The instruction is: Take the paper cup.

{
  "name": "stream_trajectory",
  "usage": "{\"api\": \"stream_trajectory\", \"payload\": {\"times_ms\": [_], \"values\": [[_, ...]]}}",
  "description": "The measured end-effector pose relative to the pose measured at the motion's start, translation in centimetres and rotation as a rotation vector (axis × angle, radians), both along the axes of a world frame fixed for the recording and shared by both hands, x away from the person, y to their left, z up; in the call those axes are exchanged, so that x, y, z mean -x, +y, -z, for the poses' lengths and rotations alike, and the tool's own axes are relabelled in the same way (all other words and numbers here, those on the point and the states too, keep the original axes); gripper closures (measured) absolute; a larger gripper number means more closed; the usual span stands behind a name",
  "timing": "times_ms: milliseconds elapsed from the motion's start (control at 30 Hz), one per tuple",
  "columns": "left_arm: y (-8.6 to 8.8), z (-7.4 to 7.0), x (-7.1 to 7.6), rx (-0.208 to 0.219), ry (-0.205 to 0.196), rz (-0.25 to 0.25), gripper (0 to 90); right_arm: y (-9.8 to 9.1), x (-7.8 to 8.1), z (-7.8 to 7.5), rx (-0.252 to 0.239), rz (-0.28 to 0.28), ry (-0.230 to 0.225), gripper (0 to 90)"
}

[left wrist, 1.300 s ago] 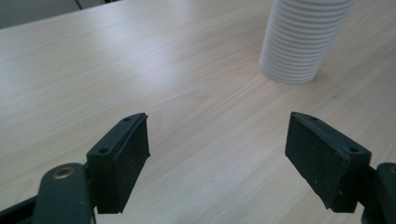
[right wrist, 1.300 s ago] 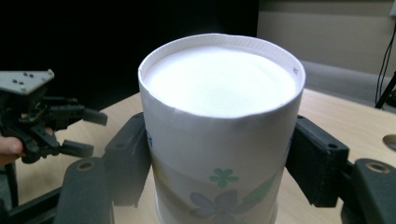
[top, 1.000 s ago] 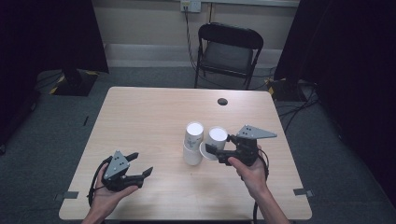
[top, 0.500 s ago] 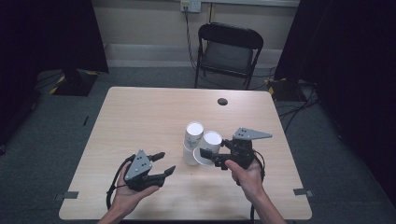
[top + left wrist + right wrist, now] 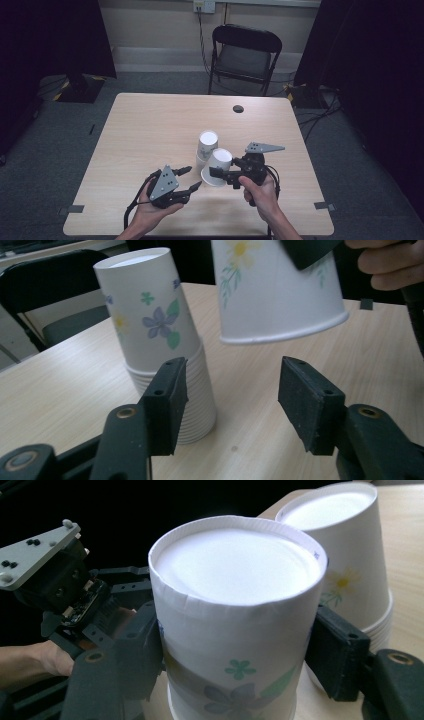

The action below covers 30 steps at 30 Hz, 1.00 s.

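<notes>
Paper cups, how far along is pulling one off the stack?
Done: one paper cup is off the stack, clamped upside down in the right claw and tilted clear of the table. In hand: the left claw, nothing between its pads, has been closing beside the stack. Left: probably setting the cup down.

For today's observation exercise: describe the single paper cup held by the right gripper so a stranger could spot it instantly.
Start at the wooden table and find the stack of upside-down flowered cups near its middle. Just to the stack's right, the right gripper clamps one cup. Unlike the stacked cups, it is alone, tilted, and lifted off the tabletop.
</notes>
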<state>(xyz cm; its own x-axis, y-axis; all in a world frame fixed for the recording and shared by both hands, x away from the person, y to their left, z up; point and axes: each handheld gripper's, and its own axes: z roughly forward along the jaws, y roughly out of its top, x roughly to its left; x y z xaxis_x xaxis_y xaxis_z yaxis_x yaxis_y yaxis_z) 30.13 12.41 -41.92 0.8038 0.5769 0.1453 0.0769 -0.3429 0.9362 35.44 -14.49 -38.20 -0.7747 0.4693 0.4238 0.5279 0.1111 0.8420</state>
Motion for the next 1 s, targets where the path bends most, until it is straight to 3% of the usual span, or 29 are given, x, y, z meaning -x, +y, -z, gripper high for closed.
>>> {"api": "stream_trajectory", "payload": {"times_ms": [100, 167, 267, 567, 767, 1000], "values": [[-0.4, 0.2, 0.1, -0.007, -0.013, 0.01, 47.7, 0.0, 0.0, 0.4, -0.011, -0.002, 0.04, 31.2], [-0.5, 0.3, 0.2, 0.017, -0.014, 0.011, 48.3, -0.1, -0.1, 0.6, -0.01, 0.007, 0.072, 31.4], [-0.8, 0.4, 0.3, 0.012, -0.03, 0.025, 53.2, -0.1, -0.3, 1.0, -0.047, -0.001, 0.124, 31.7], [-1.1, 1.0, 0.5, -0.003, -0.079, 0.017, 58.5, 0.5, -0.3, 1.4, -0.064, -0.019, 0.18, 31.9], [-1.3, 1.2, 0.8, -0.032, -0.139, -0.006, 53.3, 1.0, -0.3, 1.6, -0.065, -0.027, 0.205, 32.0], [-1.2, 1.4, 0.7, -0.035, -0.142, -0.019, 59.4, 1.4, -0.4, 1.8, -0.071, -0.035, 0.229, 31.9]]}}
